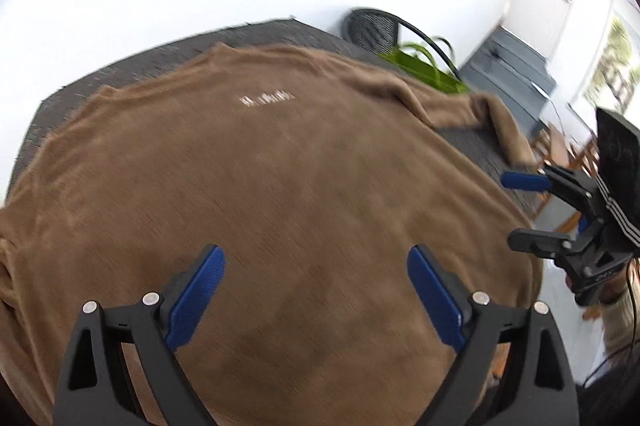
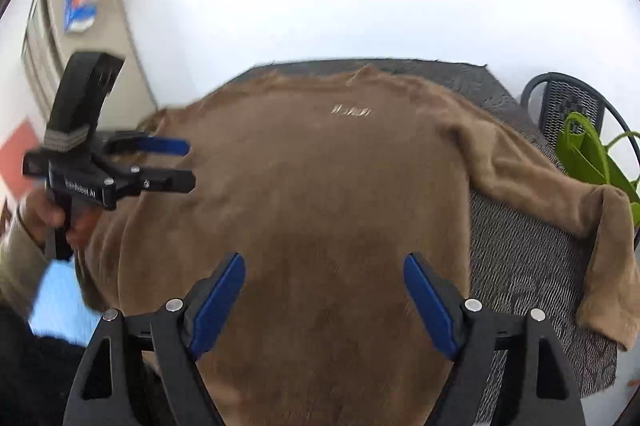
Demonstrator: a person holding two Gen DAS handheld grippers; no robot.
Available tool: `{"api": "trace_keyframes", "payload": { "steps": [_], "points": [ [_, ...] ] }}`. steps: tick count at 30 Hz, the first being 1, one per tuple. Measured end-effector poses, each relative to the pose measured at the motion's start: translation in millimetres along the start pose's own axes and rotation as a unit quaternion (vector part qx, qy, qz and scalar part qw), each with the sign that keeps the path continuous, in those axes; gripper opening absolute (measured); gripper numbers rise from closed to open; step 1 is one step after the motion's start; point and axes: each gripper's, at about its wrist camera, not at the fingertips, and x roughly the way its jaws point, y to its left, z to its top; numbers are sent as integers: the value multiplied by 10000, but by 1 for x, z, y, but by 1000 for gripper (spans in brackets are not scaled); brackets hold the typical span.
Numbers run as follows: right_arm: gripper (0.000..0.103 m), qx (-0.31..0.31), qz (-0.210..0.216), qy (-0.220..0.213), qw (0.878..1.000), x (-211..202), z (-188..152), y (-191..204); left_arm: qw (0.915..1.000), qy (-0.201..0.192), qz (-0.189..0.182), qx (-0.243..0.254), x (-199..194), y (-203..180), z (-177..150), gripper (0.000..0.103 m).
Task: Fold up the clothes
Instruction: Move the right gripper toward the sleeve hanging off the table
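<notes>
1. A brown sweater [image 1: 280, 186] lay spread flat over a dark grey woven table cover [image 2: 532, 266], taking up most of it, with small white lettering [image 1: 266, 99] on the chest area toward the far edge.
2. The left gripper [image 1: 316, 290] hovered above the near part of the sweater, its blue pads [image 1: 196, 298] standing wide apart with only the flat cloth below and nothing pinched between them.
3. The right gripper [image 2: 324, 298] was likewise spread wide over the sweater's near part, gripping nothing.
4. One sleeve [image 2: 560, 202] ran out to the right and its cuff end hung over the table edge.
5. A hand [image 2: 52, 218] clasped the handle of the left gripper at the sweater's left side.
6. Beyond the table stood a black mesh chair [image 2: 572, 106] and a green plant [image 2: 592, 154]; the wall behind was white.
7. Both views were blurred.
</notes>
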Motion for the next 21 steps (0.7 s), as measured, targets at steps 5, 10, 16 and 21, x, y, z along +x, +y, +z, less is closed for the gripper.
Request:
{"api": "trace_keyframes", "payload": {
  "steps": [5, 10, 16, 21],
  "points": [
    [84, 345, -189, 245, 9989, 34, 2, -14, 9995, 300, -77, -109, 35, 5, 13, 103],
    [85, 232, -470, 451, 9976, 52, -15, -9, 9973, 732, 51, 1, 72, 1, 4, 103],
    [103, -262, -877, 344, 9952, 56, -27, 10, 9958, 621, 532, 413, 80, -14, -7, 103],
    [103, -258, -732, 191, 9968, 52, -31, 3, 9964, 601, 486, 359, 79, -12, -6, 103]
  ]
}}
